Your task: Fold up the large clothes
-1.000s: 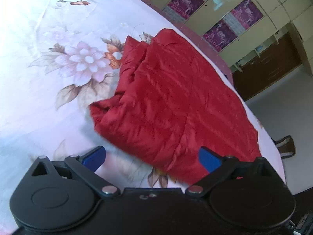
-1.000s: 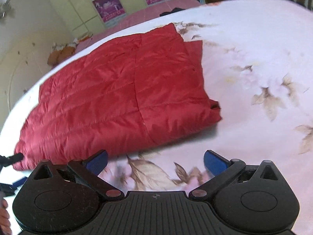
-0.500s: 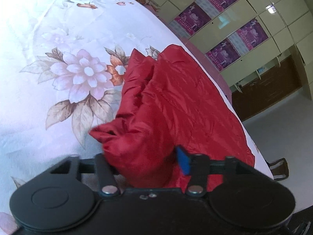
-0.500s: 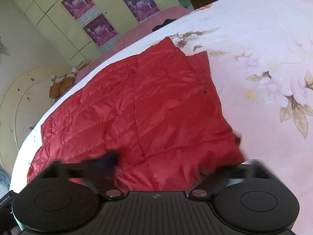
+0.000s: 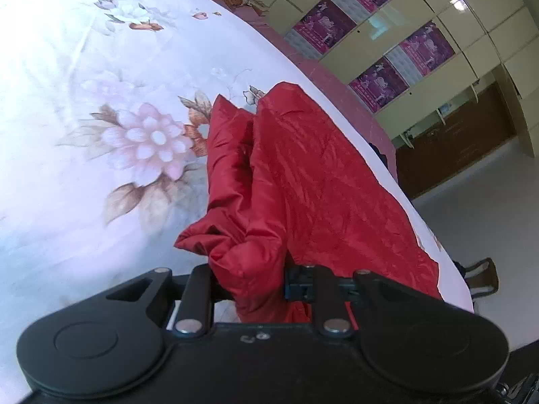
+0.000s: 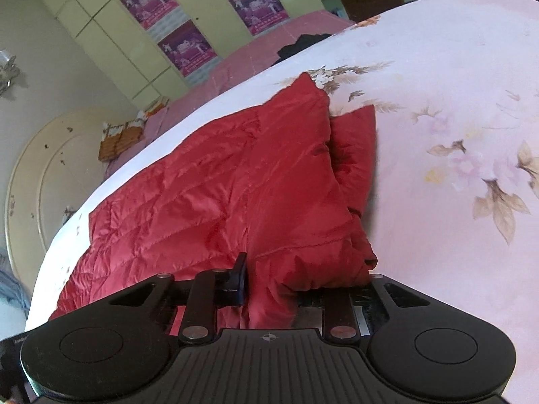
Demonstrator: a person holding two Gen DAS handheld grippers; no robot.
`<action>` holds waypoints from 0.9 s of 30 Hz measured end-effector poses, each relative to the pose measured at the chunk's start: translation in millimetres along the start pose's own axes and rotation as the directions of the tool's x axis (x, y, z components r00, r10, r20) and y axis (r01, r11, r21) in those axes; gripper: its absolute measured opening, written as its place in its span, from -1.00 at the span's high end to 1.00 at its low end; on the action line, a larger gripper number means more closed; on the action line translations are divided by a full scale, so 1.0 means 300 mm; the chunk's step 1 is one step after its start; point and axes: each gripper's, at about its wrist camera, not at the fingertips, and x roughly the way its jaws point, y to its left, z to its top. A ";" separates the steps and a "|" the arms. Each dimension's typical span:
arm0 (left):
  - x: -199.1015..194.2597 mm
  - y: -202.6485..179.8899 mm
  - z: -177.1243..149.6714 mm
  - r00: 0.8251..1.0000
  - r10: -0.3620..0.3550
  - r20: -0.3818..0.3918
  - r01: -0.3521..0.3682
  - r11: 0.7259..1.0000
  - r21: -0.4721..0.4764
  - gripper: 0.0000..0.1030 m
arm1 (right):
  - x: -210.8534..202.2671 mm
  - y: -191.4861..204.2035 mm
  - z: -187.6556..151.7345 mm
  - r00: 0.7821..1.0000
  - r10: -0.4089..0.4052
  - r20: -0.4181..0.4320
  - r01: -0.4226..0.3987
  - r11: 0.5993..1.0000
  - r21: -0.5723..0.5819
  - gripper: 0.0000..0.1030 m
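A red quilted jacket (image 5: 303, 175) lies on a floral bedsheet (image 5: 84, 134). My left gripper (image 5: 249, 277) has a bunched near corner of it between its fingers, and its jaws are closing, pads pressing into the fabric. That corner is lifted a little off the sheet. In the right wrist view the same jacket (image 6: 219, 185) stretches away to the left. My right gripper (image 6: 273, 289) is closing on the other near corner, where folded fabric fills the gap between its pads. A sleeve or flap (image 6: 357, 141) pokes out beneath the top layer on the right.
The bedsheet (image 6: 454, 84) runs wide to the right of the jacket. Wardrobe doors with purple posters (image 5: 370, 33) stand beyond the bed. A shoe (image 5: 481, 276) lies on the floor past the bed's edge. A dark item (image 6: 299, 47) sits at the far edge.
Both grippers went from wide open above the sheet to closing on the jacket's near corners. The pinched corners have risen slightly and the fabric has bunched up.
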 end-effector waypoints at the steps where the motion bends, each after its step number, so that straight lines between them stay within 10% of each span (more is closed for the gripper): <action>1: -0.022 0.010 -0.011 1.000 -0.002 -0.006 0.002 1.000 0.010 0.62 | -0.020 -0.002 -0.019 1.000 -0.001 -0.005 0.001 1.000 -0.002 0.52; 27: -0.426 0.125 -0.385 0.995 0.103 -0.011 -0.101 0.989 0.106 0.62 | -0.346 -0.163 -0.342 0.987 0.086 -0.136 -0.098 0.991 -0.086 0.52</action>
